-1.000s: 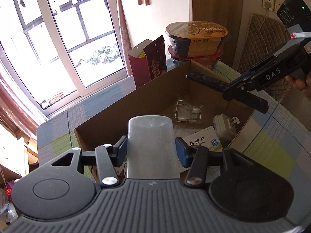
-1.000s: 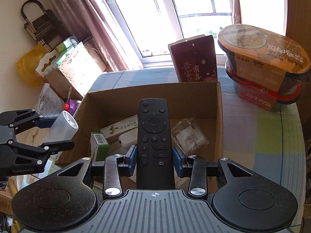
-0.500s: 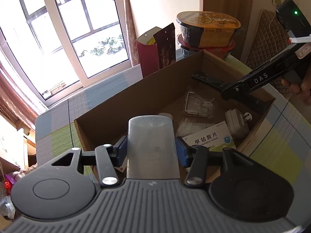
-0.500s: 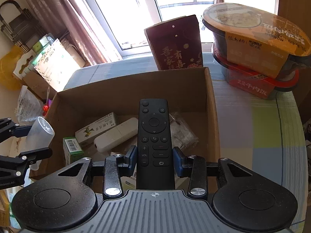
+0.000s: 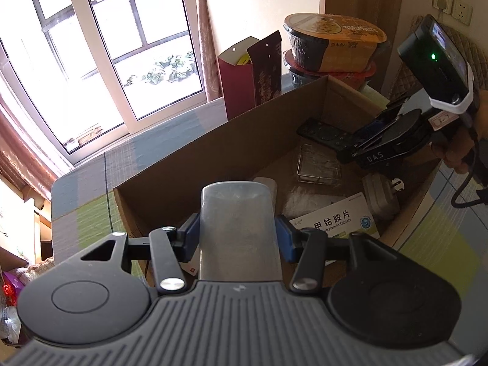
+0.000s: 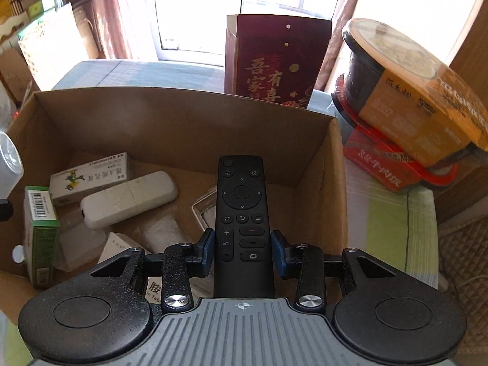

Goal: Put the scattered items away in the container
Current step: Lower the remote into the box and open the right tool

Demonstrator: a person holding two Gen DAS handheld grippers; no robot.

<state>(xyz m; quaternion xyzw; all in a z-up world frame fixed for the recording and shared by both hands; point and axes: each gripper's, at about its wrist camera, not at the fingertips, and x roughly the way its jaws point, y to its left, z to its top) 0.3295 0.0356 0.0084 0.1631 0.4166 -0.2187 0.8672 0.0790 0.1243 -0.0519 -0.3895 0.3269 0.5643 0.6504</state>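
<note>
Left gripper (image 5: 238, 239): jaws clamp a frosted grey cup (image 5: 238, 222)
Right gripper (image 6: 241, 248): jaws clamp a slim black remote (image 6: 241, 213)
Box (image 6: 183, 116): brown cardboard, open

From my right wrist view the remote (image 6: 241, 213) covers part of the clear plastic case (image 6: 205, 210) beneath it, and its lower end disappears behind the gripper body. The cup (image 6: 9, 164) is cut by the left edge. From my left wrist view the cup (image 5: 238, 228) hides the box floor behind it. The medicine box (image 5: 338, 218) is partly covered; its small print I cannot read.
</note>
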